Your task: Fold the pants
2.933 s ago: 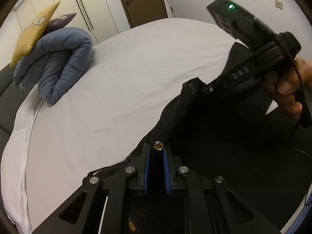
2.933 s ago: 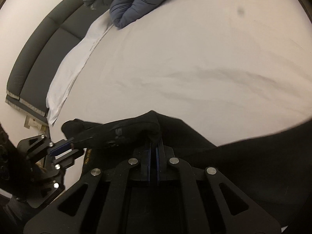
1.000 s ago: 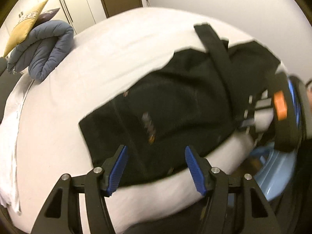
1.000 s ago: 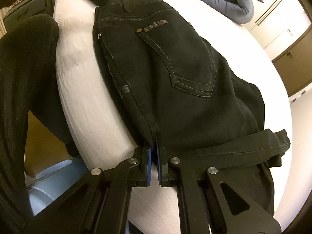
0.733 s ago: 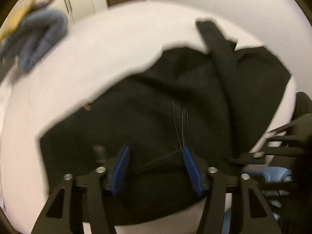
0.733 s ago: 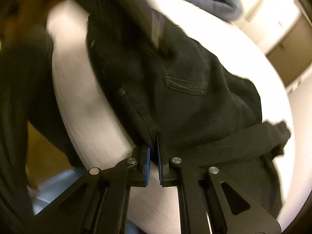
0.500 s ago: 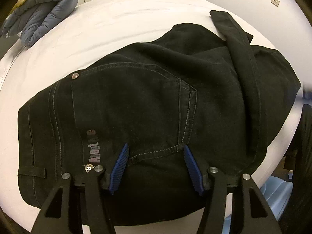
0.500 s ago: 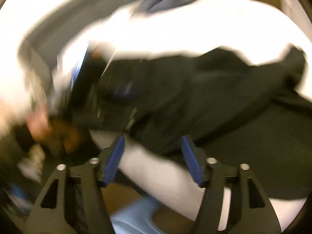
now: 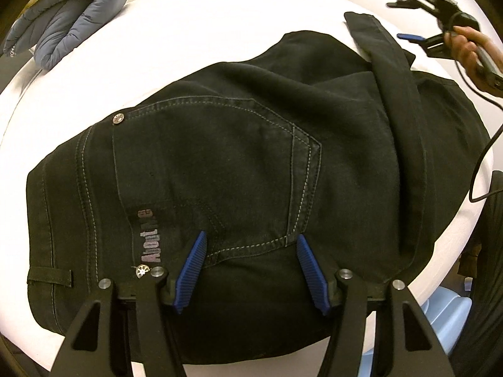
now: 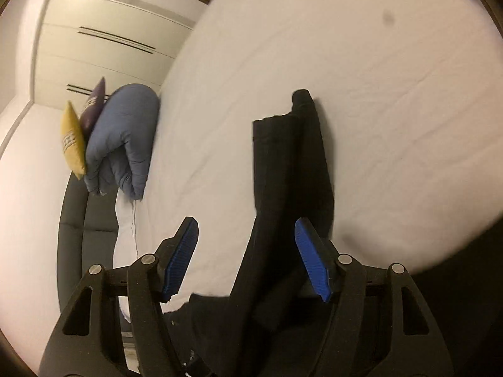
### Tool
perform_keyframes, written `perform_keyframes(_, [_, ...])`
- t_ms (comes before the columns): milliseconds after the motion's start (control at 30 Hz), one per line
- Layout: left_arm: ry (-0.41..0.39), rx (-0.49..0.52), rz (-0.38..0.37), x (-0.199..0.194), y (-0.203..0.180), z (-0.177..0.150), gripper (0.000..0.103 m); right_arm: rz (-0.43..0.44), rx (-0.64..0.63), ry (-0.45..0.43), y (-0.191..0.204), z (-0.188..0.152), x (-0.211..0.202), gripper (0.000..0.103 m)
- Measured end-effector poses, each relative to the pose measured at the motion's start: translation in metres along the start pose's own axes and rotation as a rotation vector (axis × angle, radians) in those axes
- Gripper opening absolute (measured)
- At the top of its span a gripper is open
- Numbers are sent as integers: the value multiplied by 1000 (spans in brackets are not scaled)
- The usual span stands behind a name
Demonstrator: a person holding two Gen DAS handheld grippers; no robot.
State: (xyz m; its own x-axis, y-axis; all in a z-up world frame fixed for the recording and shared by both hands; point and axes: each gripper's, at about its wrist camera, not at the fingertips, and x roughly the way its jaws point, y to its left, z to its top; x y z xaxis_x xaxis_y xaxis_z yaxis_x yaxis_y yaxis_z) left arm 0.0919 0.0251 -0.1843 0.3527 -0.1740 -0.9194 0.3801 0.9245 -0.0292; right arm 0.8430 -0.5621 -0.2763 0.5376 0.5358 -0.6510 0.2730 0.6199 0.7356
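White bed (image 9: pixel 195 25): one pants (image 9: pixel 220 163), apparently one quilt (image 9: pixel 66 15).

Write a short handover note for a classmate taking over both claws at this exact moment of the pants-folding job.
Left claw: open, hovering over the back pocket, holding nothing.
Right claw: jaws have just been opening; open now above the leg end, which lies loose between them, not pinched.
Black pants: on the white bed, near its edge, legs doubled back over the seat.
Done: first fold.
Left: probably tidy the stray leg strip, then fold again.
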Motion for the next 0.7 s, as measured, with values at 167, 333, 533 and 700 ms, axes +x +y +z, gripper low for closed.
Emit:
perform_keyframes(167, [3, 2, -2, -3, 4, 0, 62, -26, 35, 36, -12, 1, 35, 61])
perform_keyframes(333, [1, 1, 1, -2, 5, -3, 63, -24, 45, 58, -21, 13, 77, 36])
perform_keyframes(533, [3, 6, 1, -4, 7, -7, 63, -36, -55, -26, -4, 18, 79, 7])
perform_keyframes(700, [2, 10, 0, -4, 9, -9, 63, -42, -31, -111, -5, 11, 29, 7])
